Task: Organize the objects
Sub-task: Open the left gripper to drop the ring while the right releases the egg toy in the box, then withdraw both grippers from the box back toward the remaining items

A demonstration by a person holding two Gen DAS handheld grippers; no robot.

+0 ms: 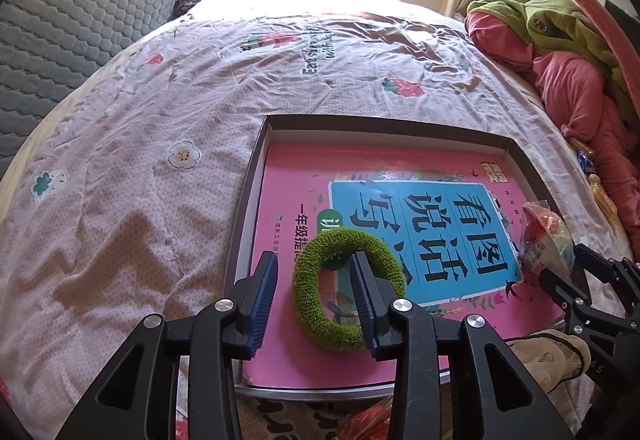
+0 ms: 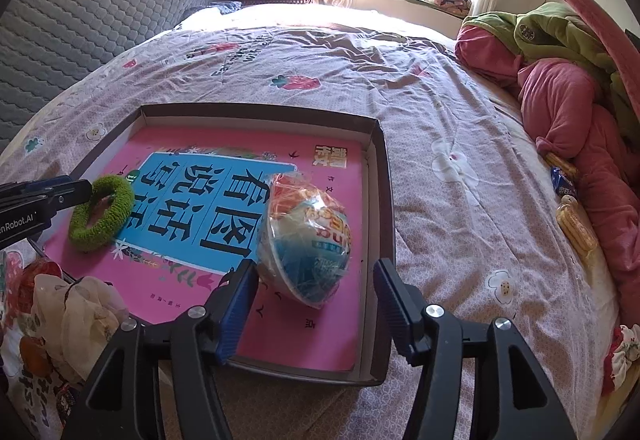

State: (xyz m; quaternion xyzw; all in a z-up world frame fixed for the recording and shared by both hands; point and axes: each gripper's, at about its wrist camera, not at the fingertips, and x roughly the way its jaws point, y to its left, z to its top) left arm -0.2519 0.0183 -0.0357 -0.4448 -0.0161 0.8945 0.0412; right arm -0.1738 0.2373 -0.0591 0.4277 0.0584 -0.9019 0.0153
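A dark shallow box (image 1: 384, 125) (image 2: 260, 110) lies on the bed with a pink book (image 1: 280, 208) (image 2: 168, 148) flat inside it. A green fuzzy ring (image 1: 309, 294) (image 2: 90, 236) rests on the book. My left gripper (image 1: 316, 302) (image 2: 78, 189) is open. One finger stands outside the ring and the other inside its hole, with neither pad pressing it. A plastic-wrapped orange, white and blue ball (image 2: 306, 236) (image 1: 544, 236) lies on the book's right side. My right gripper (image 2: 316, 304) (image 1: 576, 274) is open just behind the ball, its jaws wider than the ball.
A pile of pink and green clothes (image 2: 560, 92) (image 1: 560, 56) fills the bed's right side, with yellow snack packets (image 2: 574, 226) below it. A cream cloth bundle (image 2: 80, 308) lies by the box's near corner. A grey quilted headboard (image 1: 80, 20) stands at left.
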